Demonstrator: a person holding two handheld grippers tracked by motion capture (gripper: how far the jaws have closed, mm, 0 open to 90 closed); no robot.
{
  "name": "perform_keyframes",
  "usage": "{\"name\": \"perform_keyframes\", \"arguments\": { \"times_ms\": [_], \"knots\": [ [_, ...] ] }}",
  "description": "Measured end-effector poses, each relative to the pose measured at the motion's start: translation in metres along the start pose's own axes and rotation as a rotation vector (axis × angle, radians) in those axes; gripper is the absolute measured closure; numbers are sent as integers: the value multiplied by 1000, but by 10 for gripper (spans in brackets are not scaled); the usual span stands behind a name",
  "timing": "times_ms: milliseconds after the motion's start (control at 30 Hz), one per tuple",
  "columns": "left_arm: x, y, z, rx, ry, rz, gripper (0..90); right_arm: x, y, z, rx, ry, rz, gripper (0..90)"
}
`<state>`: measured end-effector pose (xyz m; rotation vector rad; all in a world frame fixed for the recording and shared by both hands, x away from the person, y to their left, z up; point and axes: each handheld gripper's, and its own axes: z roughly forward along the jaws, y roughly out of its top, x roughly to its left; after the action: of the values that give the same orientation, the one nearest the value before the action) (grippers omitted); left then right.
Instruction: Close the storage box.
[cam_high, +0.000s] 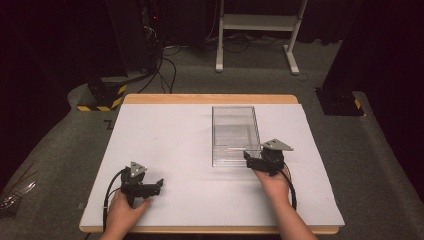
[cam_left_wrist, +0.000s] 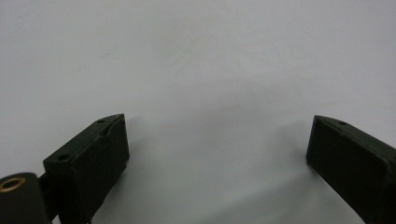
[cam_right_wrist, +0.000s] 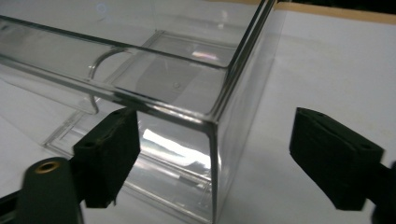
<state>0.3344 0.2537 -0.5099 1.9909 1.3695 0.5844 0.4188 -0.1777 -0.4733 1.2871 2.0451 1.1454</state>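
A clear plastic box (cam_high: 235, 135) stands open-topped on the white mat (cam_high: 170, 135), right of the middle. My right gripper (cam_high: 254, 158) sits at the box's near right corner. In the right gripper view the box (cam_right_wrist: 187, 88) has a curved handle cut in its near wall. The right gripper (cam_right_wrist: 215, 119) is open and straddles that corner: one jaw stands in front of the near wall, the other out past the right side wall, and neither pad presses on it. My left gripper (cam_high: 156, 186) rests near the front left of the mat, open (cam_left_wrist: 217, 123) with bare mat between its jaws.
The mat lies on a wooden table (cam_high: 210, 99) over grey carpet. Behind the table stand a white frame's legs (cam_high: 257, 22), cables and a yellow-black striped base (cam_high: 102, 97). A black base (cam_high: 340, 102) sits at the back right. Metal pieces (cam_high: 12, 195) lie on the floor at left.
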Motion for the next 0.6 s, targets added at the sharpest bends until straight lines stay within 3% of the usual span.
{"name": "perform_keyframes", "arguments": {
  "times_ms": [100,300,600],
  "knots": [
    [0,0,0,0,0,0,60,-1,0,-3,18,22,15,193],
    [0,0,0,0,0,0,60,-1,-2,-13,3,15,18,188],
    [0,0,0,0,1,1,60,-13,-14,-34,-8,-3,18,188]
  ]
}}
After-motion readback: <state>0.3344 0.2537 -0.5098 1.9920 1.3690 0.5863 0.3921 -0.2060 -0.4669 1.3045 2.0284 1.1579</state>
